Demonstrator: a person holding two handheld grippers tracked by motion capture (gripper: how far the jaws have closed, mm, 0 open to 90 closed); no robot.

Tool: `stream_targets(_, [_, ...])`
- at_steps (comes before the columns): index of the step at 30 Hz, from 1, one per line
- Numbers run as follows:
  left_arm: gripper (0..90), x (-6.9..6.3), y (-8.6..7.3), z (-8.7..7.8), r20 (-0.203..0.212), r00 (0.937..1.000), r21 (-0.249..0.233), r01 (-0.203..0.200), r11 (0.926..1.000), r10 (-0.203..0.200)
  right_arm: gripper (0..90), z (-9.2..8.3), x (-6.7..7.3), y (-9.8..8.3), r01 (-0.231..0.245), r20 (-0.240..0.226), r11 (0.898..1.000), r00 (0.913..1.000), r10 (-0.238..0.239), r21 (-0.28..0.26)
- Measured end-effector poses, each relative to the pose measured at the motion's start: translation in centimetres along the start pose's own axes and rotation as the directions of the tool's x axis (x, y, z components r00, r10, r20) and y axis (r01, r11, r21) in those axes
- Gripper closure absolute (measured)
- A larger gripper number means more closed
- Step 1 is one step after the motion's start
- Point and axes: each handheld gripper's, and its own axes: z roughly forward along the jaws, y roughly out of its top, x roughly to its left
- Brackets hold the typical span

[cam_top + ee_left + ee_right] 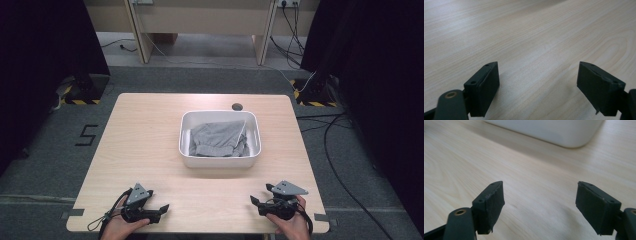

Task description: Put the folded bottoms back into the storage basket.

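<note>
1. My left gripper (162, 207) lies low at the near left edge of the wooden table (150, 140), held in my left hand (120, 225), with its jaws pointing toward the middle of the table
2. In the left gripper view the two black jaws stand wide apart with bare wood grain between them; they hold nothing
3. My right gripper (254, 201) sits at the near right edge, held in my right hand (292, 222), with its jaws pointing left toward the other gripper
4. In the right gripper view its jaws are also spread wide, with bare table between the pads and nothing gripped
5. The white plastic tub (220, 162) stands past both grippers, at the middle of the table and slightly to the right, well apart from each; its rounded near corner shows at the top of the right gripper view (564, 135)
6. A grey garment (217, 137) lies crumpled inside the tub, below its rim, with a folded band along its near side
7. A small dark round hole (237, 106) sits in the tabletop just beyond the tub's far wall
</note>
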Motion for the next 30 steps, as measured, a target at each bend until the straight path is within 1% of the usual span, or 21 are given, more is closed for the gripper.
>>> stream_targets(3, [17.5,0.0,-0.4,-0.1,-0.039,0.9985,-0.007,-0.039,0.9992,0.039,21.5,0.0,-0.1,-0.5,0.003,0.027,1.0,0.9996,-0.003,0.02])
stream_targets(4, [17.2,0.0,-0.5,-0.1,-0.047,0.9979,-0.008,-0.045,0.9989,0.045,21.4,0.0,-0.1,-0.7,0.0,0.036,1.0,0.9993,-0.001,0.029])
stream_targets(6, [16.8,-0.2,-0.8,-0.2,-0.06,0.9968,-0.01,-0.053,0.9985,0.053,20.5,0.0,-0.2,-0.9,0.001,0.047,0.999,0.9989,-0.003,0.048])
stream_targets(8, [16.0,-0.3,-0.9,-0.2,-0.065,0.9968,-0.022,-0.048,0.9986,0.047,19.8,0.0,-0.2,-1.2,0.008,0.056,0.998,0.9984,-0.012,0.056])
stream_targets(9, [15.7,-0.4,-1.0,-0.2,-0.066,0.9966,-0.025,-0.05,0.9984,0.048,18.9,0.0,-0.1,-1.4,0.005,0.064,0.998,0.9979,-0.009,0.06])
stream_targets(11, [15.6,-0.4,-1.2,-0.3,-0.07,0.9965,-0.035,-0.047,0.9983,0.045,16.8,0.0,0.1,-1.6,0.038,0.08,0.997,0.9959,-0.043,0.065])
stream_targets(15, [15.2,-0.9,-1.3,-0.5,-0.072,0.9965,-0.027,-0.043,0.9987,0.041,15.8,-0.1,0.2,-2.0,0.04,0.089,0.998,0.9951,-0.043,0.039])
stream_targets(16, [14.6,-1.0,-1.4,-0.5,-0.071,0.9964,-0.024,-0.048,0.9986,0.046,15.8,-0.1,0.2,-2.1,0.041,0.09,0.999,0.995,-0.044,0.034])
stream_targets(17, [14.3,-1.1,-1.4,-0.6,-0.069,0.9965,-0.025,-0.048,0.9986,0.046,15.8,-0.1,0.3,-2.2,0.035,0.089,0.999,0.9953,-0.037,0.029])
stream_targets(19, [14.0,-1.3,-1.6,-0.6,-0.068,0.9965,-0.03,-0.051,0.9982,0.049,15.6,-0.2,0.4,-2.3,0.026,0.087,0.999,0.9958,-0.028,0.027])
stream_targets(22, [13.4,-1.3,-1.6,-0.6,-0.065,0.9967,-0.03,-0.051,0.9982,0.049,15.6,-0.2,0.3,-2.3,0.037,0.088,0.999,0.9954,-0.038,0.023])
stream_targets(30, [13.4,-1.3,-1.6,-0.6,-0.063,0.9967,-0.03,-0.053,0.9982,0.051,15.6,-0.2,0.3,-2.3,0.032,0.088,0.999,0.9955,-0.034,0.023])
